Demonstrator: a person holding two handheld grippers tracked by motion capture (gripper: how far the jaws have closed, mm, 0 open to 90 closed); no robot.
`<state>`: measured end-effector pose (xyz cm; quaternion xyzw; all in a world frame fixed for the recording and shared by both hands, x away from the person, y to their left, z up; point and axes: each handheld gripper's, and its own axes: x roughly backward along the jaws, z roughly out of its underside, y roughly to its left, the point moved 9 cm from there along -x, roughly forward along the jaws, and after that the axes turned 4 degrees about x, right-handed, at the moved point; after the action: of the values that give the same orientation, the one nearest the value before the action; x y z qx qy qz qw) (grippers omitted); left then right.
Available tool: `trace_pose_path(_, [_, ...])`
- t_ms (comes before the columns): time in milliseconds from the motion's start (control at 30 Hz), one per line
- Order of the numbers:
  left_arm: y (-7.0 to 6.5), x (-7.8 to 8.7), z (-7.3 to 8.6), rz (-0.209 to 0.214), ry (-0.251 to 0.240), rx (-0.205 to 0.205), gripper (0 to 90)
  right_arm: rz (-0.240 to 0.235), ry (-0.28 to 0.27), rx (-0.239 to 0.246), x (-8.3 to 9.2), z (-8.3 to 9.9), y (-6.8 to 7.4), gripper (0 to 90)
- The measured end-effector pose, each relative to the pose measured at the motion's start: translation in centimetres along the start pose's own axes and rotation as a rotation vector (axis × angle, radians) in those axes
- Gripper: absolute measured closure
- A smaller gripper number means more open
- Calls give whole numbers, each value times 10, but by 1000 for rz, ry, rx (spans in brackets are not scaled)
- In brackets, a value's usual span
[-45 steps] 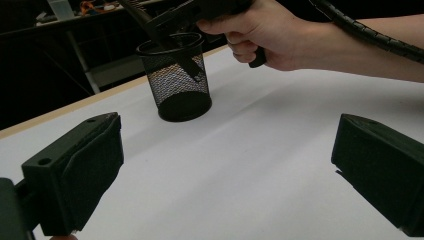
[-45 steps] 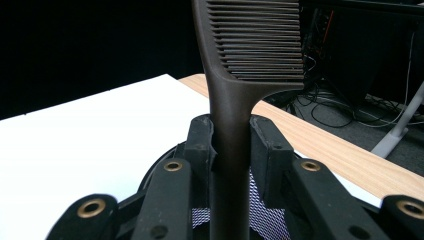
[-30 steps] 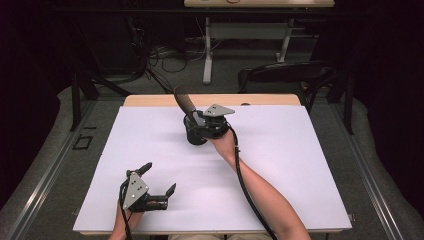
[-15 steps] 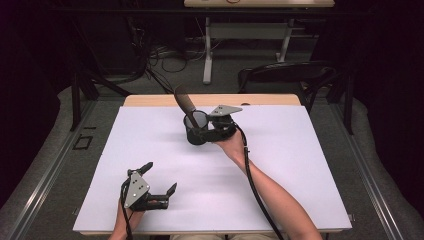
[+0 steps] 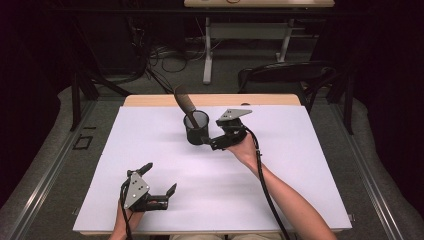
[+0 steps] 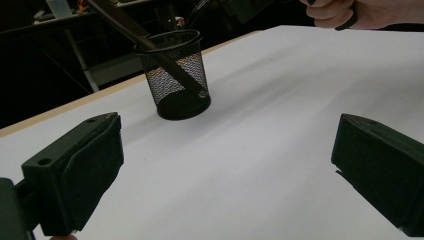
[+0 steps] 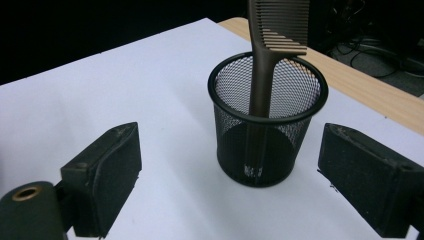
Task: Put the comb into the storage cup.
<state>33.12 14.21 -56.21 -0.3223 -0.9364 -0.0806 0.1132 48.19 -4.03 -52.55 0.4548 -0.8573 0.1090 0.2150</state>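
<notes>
One white rectangular tabletop (image 5: pixel 300 170) carries everything, its pale wooden far edge showing. Near that edge stands the black wire-mesh cup (image 5: pixel 196 128), upright; a brown plastic comb (image 5: pixel 185 103) leans inside it, handle down, its top cut off in the right gripper view. Right tongs (image 5: pixel 206 141) sit just beside the cup, jaws having just been opening, released, with nothing between them. Left tongs (image 5: pixel 159 182) rest near the front edge, spread wide, empty. A whitish mark low on the comb's handle is too small to read.
</notes>
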Motion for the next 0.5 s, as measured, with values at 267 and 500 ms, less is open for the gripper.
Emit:
trace_pose_path(267, [1,1,0,-4,-3,2,3,-5,47,-3,21,14,-2,27])
trace_pose_path(500, [0,1,-1,-3,-3,-5,2,-8,96,-1,40,29,0,2])
